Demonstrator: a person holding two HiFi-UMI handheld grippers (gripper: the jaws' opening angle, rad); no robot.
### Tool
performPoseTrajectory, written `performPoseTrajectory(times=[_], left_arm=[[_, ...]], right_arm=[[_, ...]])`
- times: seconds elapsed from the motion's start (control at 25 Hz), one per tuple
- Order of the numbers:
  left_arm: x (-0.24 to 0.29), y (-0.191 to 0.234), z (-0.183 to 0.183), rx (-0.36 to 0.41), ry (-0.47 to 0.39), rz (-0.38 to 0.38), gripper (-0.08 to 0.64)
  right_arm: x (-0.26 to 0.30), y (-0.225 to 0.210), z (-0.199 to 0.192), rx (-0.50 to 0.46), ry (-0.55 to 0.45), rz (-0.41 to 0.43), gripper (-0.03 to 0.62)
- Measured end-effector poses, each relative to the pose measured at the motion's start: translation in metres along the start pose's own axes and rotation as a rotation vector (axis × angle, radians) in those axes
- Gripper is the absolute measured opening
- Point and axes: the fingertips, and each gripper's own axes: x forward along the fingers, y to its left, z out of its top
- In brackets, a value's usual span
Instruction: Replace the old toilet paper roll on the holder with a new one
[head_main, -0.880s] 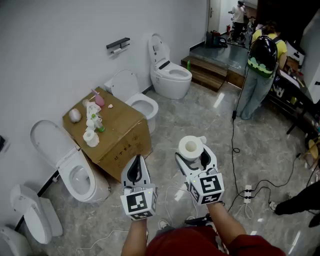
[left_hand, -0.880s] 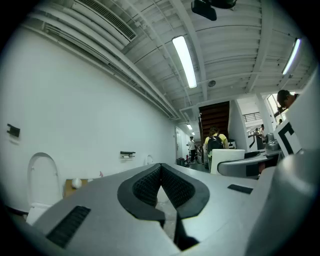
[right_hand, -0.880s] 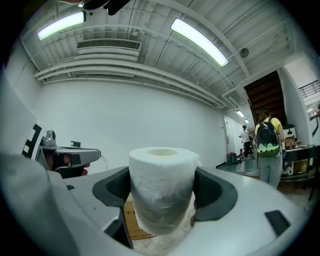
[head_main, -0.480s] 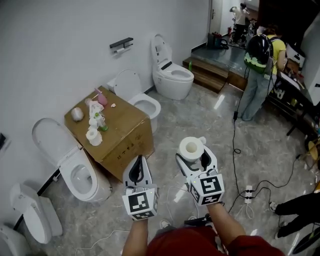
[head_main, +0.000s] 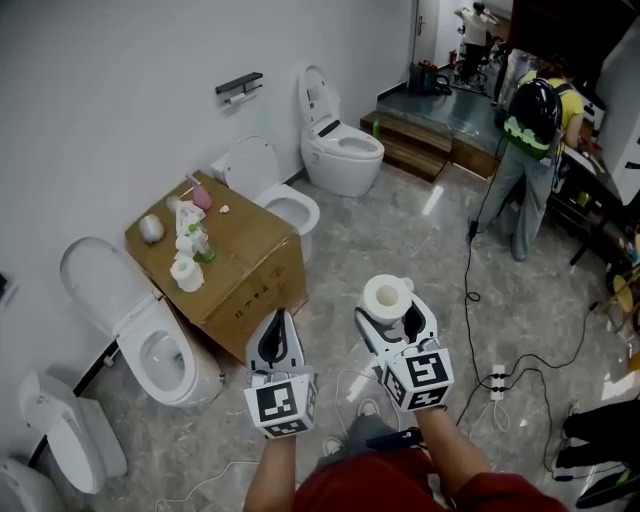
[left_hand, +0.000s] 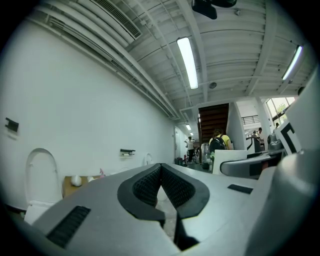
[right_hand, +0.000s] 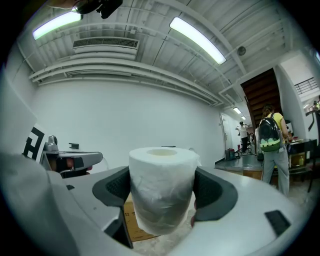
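My right gripper (head_main: 390, 308) is shut on a full white toilet paper roll (head_main: 387, 296), held upright between its two dark pads; the right gripper view shows the roll (right_hand: 162, 187) filling the gap between the pads. My left gripper (head_main: 275, 338) is shut with nothing in it, its pads (left_hand: 161, 182) pressed together. The black wall holder (head_main: 237, 87) hangs far ahead on the white wall, with a small white roll (head_main: 233, 100) under it. In the left gripper view the holder (left_hand: 127, 151) is a small dark bar on the wall.
A cardboard box (head_main: 222, 262) with a small paper roll (head_main: 182, 270) and several small items stands between two toilets (head_main: 145, 335) (head_main: 268, 192). A third toilet (head_main: 340, 145) stands further off. Cables and a power strip (head_main: 497, 382) lie at right. A person with a backpack (head_main: 533, 150) stands at back right.
The grippers hold the same pose with the roll still gripped. The view has shifted slightly, and the person with the backpack has walked further right and away.
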Motion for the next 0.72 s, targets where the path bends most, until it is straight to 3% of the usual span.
performPoseTrajectory(times=[0.36,0.72], left_arm=[[0.058,0.007,-0.004,0.030,0.003,0.021,0.015],[0.196,-0.014,-0.008,0.046,0.019,0.035,0.015]], right_arm=[[0.059,-0.033,-0.006,0.013,-0.005,0.014,0.382],[0.163,-0.128,0.001,0.029,0.008,0.035,0.382]])
